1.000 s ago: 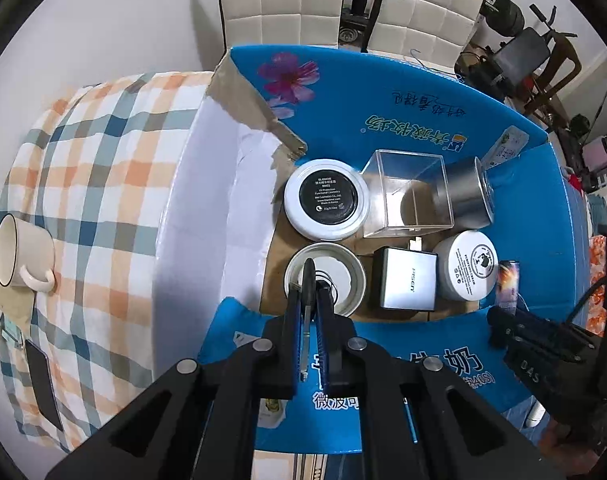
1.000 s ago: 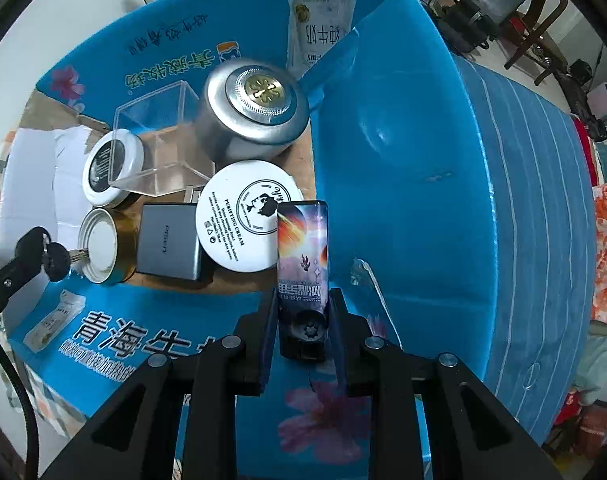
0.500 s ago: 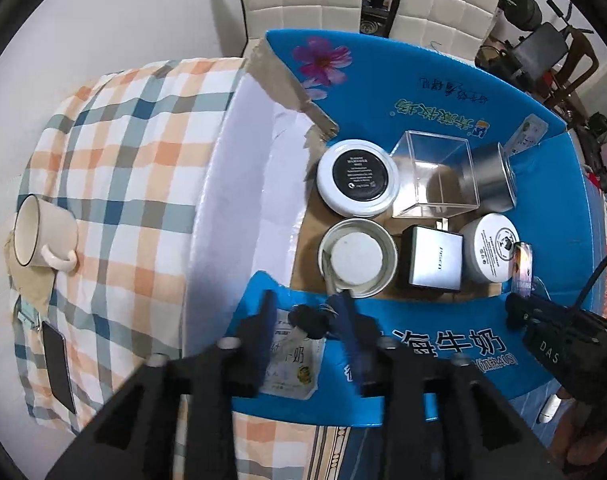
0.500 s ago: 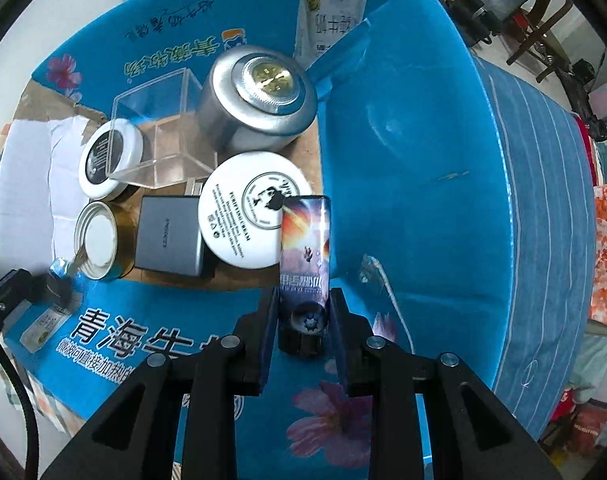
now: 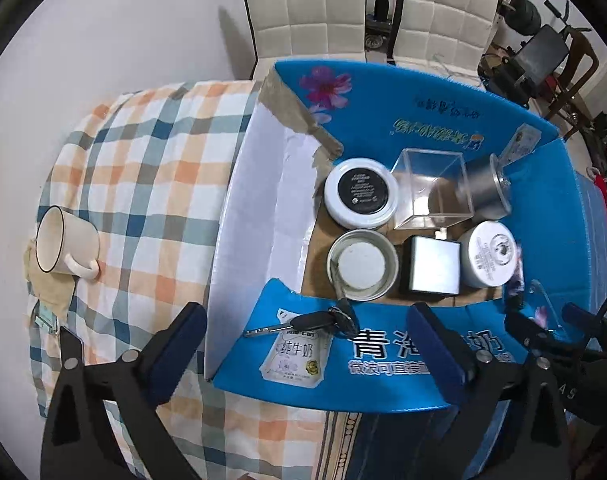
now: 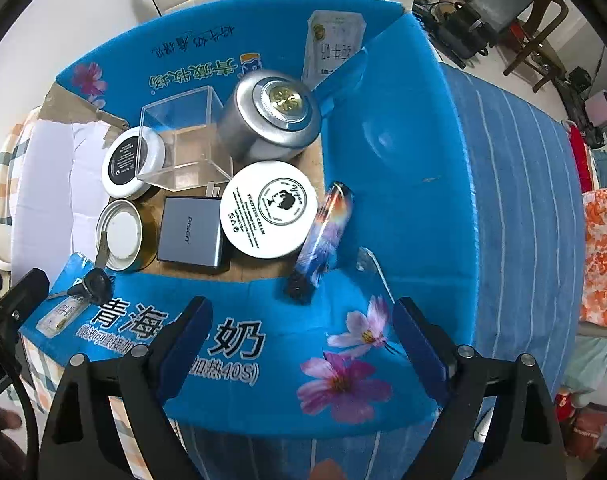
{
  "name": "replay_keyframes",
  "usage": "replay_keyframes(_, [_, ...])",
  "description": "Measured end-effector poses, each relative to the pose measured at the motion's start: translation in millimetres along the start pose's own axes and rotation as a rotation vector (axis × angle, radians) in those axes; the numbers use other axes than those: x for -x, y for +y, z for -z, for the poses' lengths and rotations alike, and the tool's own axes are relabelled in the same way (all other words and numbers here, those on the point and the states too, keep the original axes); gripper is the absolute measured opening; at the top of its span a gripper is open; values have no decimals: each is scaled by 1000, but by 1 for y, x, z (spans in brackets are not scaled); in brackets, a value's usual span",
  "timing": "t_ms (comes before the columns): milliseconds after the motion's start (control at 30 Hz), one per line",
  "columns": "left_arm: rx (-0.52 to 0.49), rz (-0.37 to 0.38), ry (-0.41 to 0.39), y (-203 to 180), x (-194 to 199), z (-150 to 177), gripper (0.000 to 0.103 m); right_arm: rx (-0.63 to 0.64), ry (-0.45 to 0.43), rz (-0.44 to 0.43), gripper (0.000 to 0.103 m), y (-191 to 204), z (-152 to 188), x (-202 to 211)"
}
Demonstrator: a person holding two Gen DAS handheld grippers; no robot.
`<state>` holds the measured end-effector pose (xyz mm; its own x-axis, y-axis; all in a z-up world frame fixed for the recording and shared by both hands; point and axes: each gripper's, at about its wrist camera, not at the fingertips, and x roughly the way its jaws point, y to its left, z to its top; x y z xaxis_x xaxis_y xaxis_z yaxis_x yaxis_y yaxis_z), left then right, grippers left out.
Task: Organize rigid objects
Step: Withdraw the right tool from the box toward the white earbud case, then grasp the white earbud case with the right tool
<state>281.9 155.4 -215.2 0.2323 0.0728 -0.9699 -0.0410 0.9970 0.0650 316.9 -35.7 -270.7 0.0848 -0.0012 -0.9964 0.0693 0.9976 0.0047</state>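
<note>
1. Both claws stand wide open and hold nothing: the left gripper hangs over the near flap of the blue carton, the right gripper over the same flap further right.
2. Between the left fingers, a black-headed car key lies flat on that flap, its keyring reaching the carton's edge.
3. Ahead of the right claw, a slim tube with a colourful space print leans tilted against the carton's corner, black cap down; it is blurred, so whether it rests or is mid-fall I cannot tell.
4. Inside the carton, packed side by side: a white jar with a black lid label, a clear plastic cube, a silver round tin, a white cream jar, a grey charger block and a gold-rimmed tin.
5. Left of the carton, a cream mug lies on the checked tablecloth.
</note>
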Motion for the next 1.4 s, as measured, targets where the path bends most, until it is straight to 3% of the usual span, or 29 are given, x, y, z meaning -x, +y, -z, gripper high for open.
replay_keyframes(233, [-14,8,-54,-8,35,6,102,8,-56,-21,94,-11,21,41])
replay_keyframes(633, [-80,38,-187,-21,135,30,102,24,-229,-64,94,-32,58,148])
replay_keyframes(1000, [-93,70,-263,-28,188,46,102,34,-309,-130,94,-39,86,213])
replay_keyframes(1167, [-117,91,-240,-45,177,55,102,-27,-291,-123,94,-63,91,204])
replay_keyframes(1267, [-127,122,-186,-62,153,59,102,-115,-231,-80,94,-104,101,179])
replay_keyframes(1400, [-146,183,-107,-93,113,66,103,-277,-120,47,94,-180,126,123])
